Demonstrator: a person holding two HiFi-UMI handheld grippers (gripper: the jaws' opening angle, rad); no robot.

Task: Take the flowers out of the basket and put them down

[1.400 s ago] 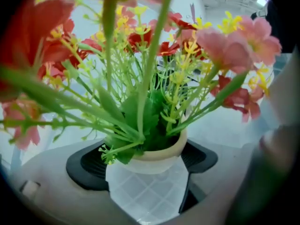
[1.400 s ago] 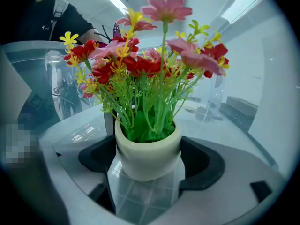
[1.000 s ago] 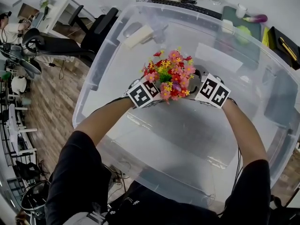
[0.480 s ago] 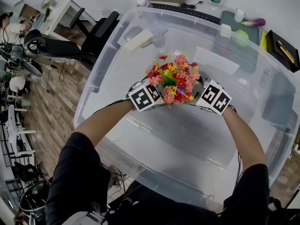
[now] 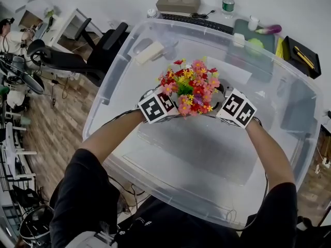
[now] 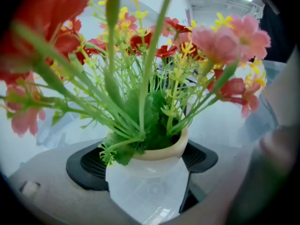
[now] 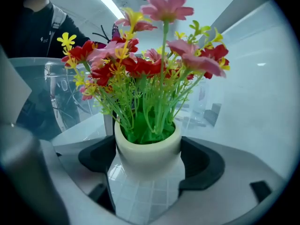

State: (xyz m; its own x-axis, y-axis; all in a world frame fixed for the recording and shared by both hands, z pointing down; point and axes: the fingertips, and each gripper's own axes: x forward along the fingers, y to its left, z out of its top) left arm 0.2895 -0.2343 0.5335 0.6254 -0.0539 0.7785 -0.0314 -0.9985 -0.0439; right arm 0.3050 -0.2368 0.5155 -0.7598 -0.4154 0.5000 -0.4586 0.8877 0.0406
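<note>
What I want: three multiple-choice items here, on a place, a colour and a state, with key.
1. Where is the flower pot? A on the chair; B between the left gripper and right gripper, over the clear bin; C beside the keyboard.
2. The pot's colour? A cream; B black; C blue.
3. The left gripper's state? A open, empty; B out of view; C shut on the pot.
Key: B, the head view shows it; A, both gripper views show cream; C, it clamps the pot's sides.

A black keyboard (image 5: 199, 20) lies near a green-labelled bottle (image 5: 228, 3), and what may be an eggplant (image 5: 269, 29) lies farther right.
</note>
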